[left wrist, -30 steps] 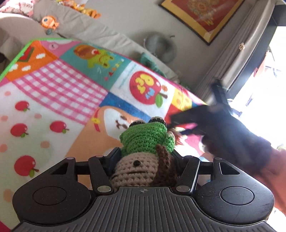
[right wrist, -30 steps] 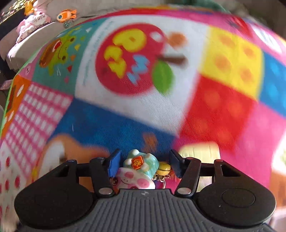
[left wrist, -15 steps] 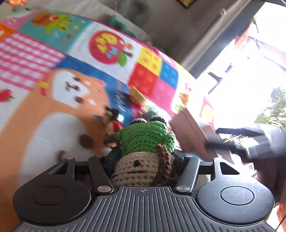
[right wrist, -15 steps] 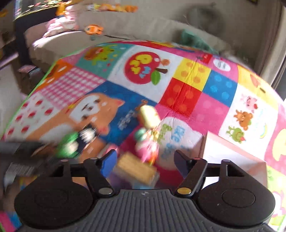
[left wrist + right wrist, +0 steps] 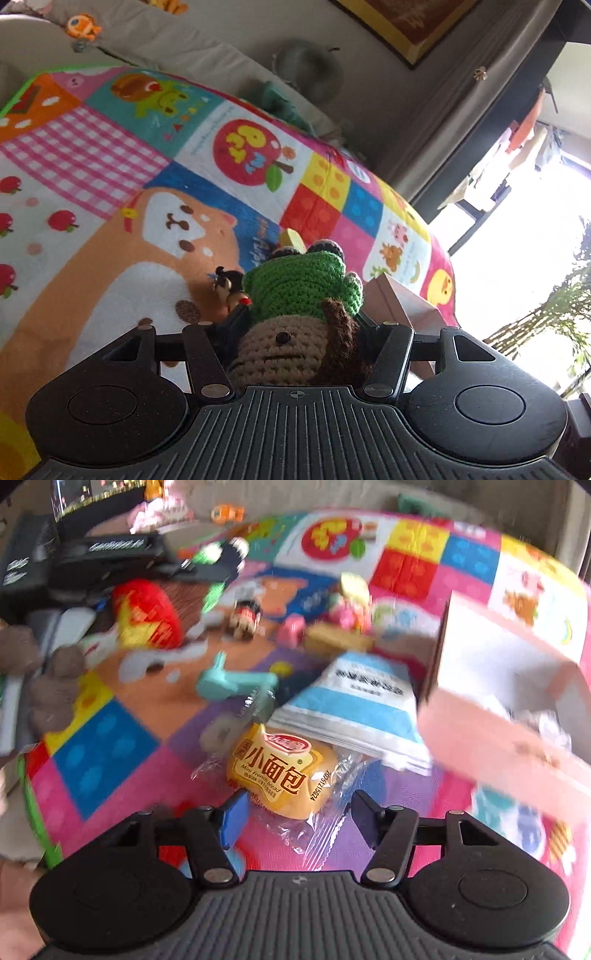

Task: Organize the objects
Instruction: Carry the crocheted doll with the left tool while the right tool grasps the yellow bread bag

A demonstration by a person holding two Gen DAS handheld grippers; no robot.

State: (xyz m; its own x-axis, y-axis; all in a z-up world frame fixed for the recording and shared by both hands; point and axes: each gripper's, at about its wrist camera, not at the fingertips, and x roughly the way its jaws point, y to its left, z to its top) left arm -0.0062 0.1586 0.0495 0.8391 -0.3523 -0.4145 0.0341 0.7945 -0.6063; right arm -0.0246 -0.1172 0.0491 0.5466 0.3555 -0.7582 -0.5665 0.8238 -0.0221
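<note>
The left gripper (image 5: 301,325) is clamping a crocheted toy (image 5: 299,317) above the play mat (image 5: 110,206); the right gripper (image 5: 295,812) is closing, its jaws straddling a wrapped bread (image 5: 280,771) without touching it.

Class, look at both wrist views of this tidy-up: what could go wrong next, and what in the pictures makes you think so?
1. The right tool is closing over the yellow wrapped mini bread; its pads may catch only loose clear wrapper, so the packet could slip.
2. The left tool is shut on the green and brown crocheted toy, which bulges high above the fingers and might snag the pink cardboard box beside it.
</note>
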